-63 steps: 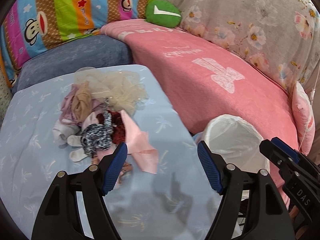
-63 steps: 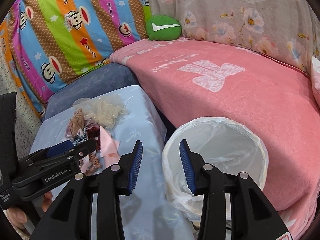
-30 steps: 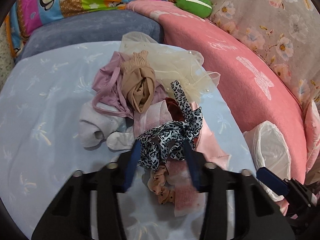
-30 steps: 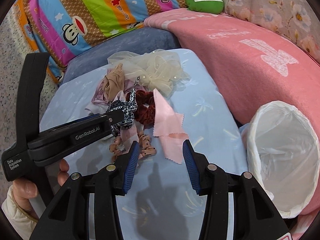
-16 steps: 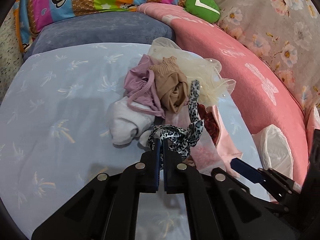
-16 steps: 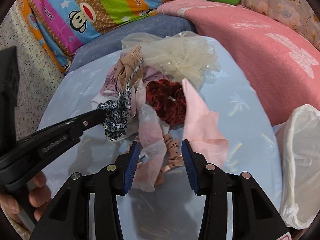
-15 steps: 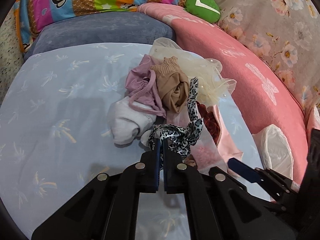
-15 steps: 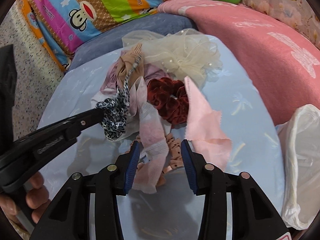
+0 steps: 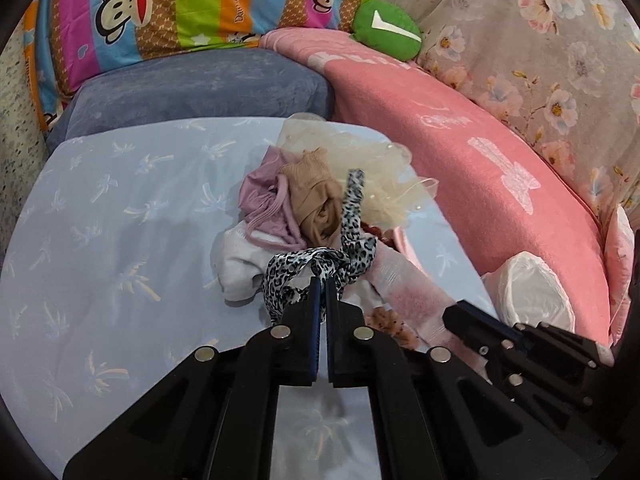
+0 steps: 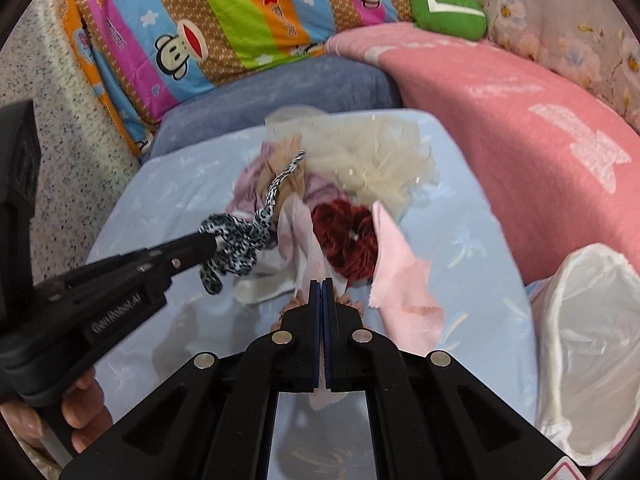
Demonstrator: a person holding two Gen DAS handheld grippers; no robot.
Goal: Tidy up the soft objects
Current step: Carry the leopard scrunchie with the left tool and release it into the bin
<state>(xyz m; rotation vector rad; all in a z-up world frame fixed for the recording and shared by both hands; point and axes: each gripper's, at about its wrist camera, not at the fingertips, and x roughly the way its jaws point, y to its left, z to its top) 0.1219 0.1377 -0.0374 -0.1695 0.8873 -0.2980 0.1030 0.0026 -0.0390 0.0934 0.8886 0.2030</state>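
A heap of soft items lies on the light blue table: purple cloth, tan cloth, cream tulle, a white sock. My left gripper is shut on the leopard-print scrunchie, whose tail stands up over the heap. In the right wrist view my right gripper is shut on a pale pink gauzy strip beside the dark red scrunchie and a pink cloth. There the left gripper holds the leopard-print scrunchie just above the table.
A white bag-lined bin stands off the table's right edge, against the pink blanket. A blue cushion, a striped monkey-print pillow and a green plush lie behind. A hand grips the left tool.
My right gripper has gone from open to shut, pinching the pale pink strip. The left gripper stays shut on the leopard-print scrunchie and has drawn it slightly up and back.
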